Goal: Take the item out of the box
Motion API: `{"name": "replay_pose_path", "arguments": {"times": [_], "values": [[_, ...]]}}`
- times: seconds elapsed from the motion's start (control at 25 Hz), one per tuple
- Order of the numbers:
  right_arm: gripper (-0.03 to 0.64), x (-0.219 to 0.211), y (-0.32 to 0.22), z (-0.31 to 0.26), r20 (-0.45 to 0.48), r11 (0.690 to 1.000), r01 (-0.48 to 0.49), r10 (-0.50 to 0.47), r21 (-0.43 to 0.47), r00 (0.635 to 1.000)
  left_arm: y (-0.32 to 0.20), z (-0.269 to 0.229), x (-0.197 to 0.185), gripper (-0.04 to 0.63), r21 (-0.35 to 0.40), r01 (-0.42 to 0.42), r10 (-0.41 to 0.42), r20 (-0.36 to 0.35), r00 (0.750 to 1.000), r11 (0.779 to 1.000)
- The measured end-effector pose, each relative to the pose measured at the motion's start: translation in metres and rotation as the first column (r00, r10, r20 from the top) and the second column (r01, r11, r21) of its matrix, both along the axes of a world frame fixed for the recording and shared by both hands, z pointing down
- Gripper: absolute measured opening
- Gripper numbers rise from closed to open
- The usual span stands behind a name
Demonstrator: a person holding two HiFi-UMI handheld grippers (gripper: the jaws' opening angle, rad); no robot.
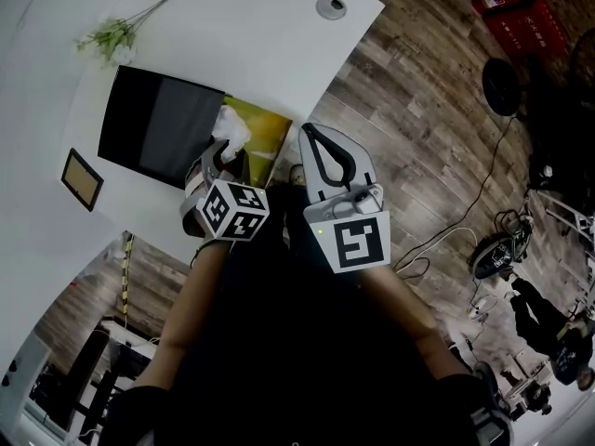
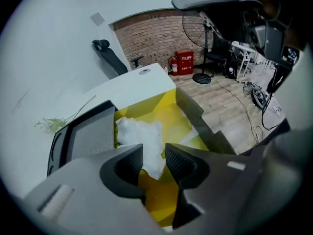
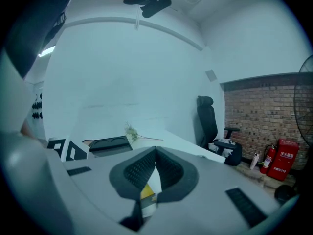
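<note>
At the far left of the white surface (image 1: 279,35) lie a flower sprig (image 1: 113,37) and, nearer, a small frame (image 1: 82,178), both clear of the work. Right of them the dark lid (image 1: 158,126) is swung open to the left, which leaves the yellow inside of the box (image 1: 268,128) open from above. The white crumpled item (image 2: 139,133) sits in the left part of that yellow interior, close against the lid side, and it is not yet lifted out. The left gripper (image 2: 154,156) points down into the box with its jaws apart, and the near corner of the item lies in the gap between them. This looks like the set-up for a pinch on a loose fold, since the item seems soft and offers no firm edge. Whether either jaw already touches it is hard to tell. Further right, the right gripper (image 3: 155,153) has its jaws together on nothing and is held just beside the box's right edge, probably to stay out of the way or to steady the box if needed. What the crumpled white material is, and whether it wraps something, cannot be made out. The near part of the box is hidden behind the left gripper's own body, and its depth cannot be judged.
</note>
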State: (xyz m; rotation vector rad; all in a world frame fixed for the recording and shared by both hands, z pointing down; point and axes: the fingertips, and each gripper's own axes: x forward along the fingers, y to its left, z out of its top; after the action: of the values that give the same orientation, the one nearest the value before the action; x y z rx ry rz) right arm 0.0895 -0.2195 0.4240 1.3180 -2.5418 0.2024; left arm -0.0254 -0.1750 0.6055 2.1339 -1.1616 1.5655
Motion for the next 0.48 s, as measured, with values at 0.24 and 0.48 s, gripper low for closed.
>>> {"name": "replay_pose_path", "arguments": {"times": [0.24,0.48], "values": [[0.012,0.0034,-0.0038,0.0022,0.006,1.000,-0.002,0.002,-0.006,1.000,0.0029,0.0080,-0.0040,0.139,-0.009,-0.023,0.024,0.092,0.996,1.000],[0.012,0.0056,-0.0070,0.0042,0.013,1.000,-0.003,0.004,-0.010,1.000,0.0008,0.0103,-0.0079,0.085,-0.009,-0.036,0.037,0.128,0.991,0.999]]}}
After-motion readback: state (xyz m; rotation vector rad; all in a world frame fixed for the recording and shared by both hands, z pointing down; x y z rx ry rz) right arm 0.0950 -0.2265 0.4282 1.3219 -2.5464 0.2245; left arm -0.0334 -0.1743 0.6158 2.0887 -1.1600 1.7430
